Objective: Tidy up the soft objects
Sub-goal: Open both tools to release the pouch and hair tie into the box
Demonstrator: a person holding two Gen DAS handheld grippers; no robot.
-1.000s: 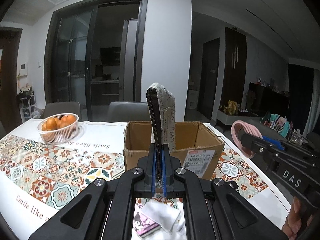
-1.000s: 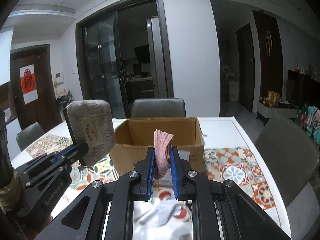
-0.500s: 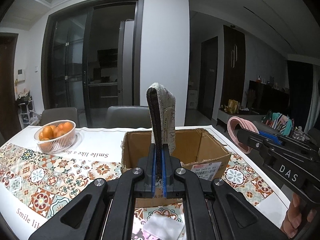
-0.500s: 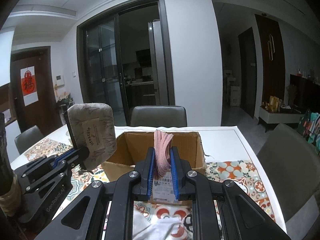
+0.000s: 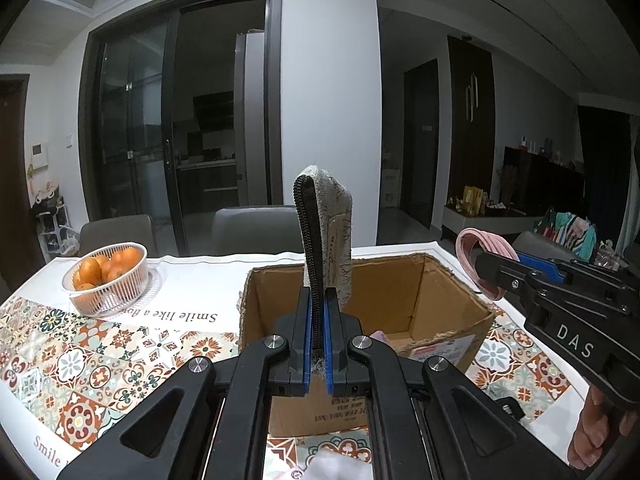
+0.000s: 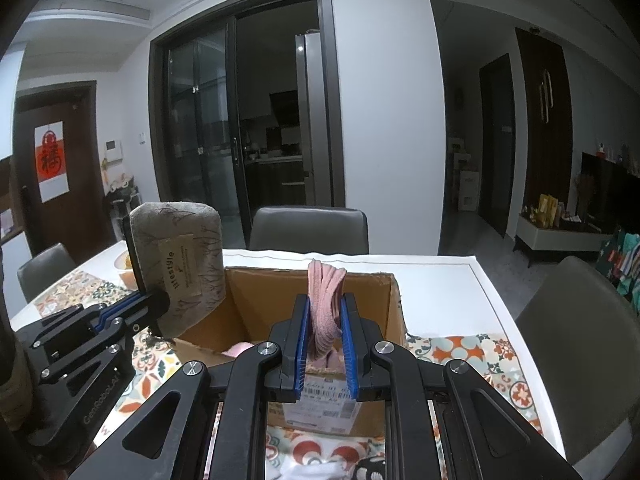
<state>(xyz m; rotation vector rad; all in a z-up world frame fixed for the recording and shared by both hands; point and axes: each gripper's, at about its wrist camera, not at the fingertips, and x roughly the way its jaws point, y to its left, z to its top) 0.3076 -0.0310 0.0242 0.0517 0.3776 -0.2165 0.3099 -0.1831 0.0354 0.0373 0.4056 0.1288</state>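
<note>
Left gripper [image 5: 318, 340] had its jaws clamped on the zipper edge of a grey pouch [image 5: 330, 236], which stood upright above the near wall of the cardboard box [image 5: 404, 296]. Right gripper [image 6: 325, 340] gripped a folded pink cloth [image 6: 325, 304] over the same box. Risk: released here, the tall pouch could tip over the box rim onto the desk [image 5: 192, 280]. The box floor was mostly hidden; one pink item [image 5: 379, 336] lay inside, kind unclear.

I read "Smile like a flo…" printed upside down on the worktop cloth [image 5: 188, 316], "DAS" on the right tongs [image 5: 486, 270], "GenRobot.AI" on the left tongs [image 6: 158, 304], and "lifestyle" on the pouch's label [image 6: 180, 266].
</note>
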